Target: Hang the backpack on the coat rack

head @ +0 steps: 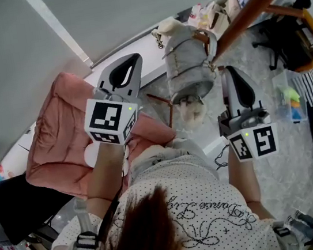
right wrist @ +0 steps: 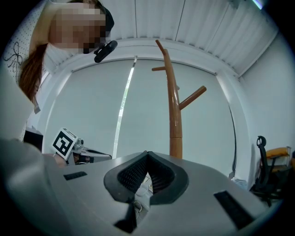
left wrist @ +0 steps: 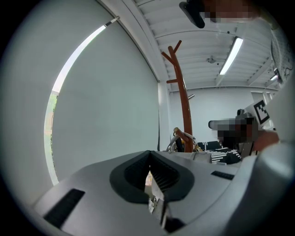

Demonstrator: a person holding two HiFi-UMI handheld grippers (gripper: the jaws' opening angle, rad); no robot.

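While both jaw pairs are clenched on nothing, your left gripper (head: 130, 62) is held level over the pink cushion (head: 53, 137). Your right gripper (head: 230, 72) is near the grey backpack (head: 187, 67). The backpack hangs by its straps against the brown coat rack (head: 255, 5), between your two grippers and clear of the floor.

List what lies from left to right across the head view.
In order: pink cushion → left gripper, fingers shut → grey backpack → right gripper, fingers shut → black office chair with orange armrests.
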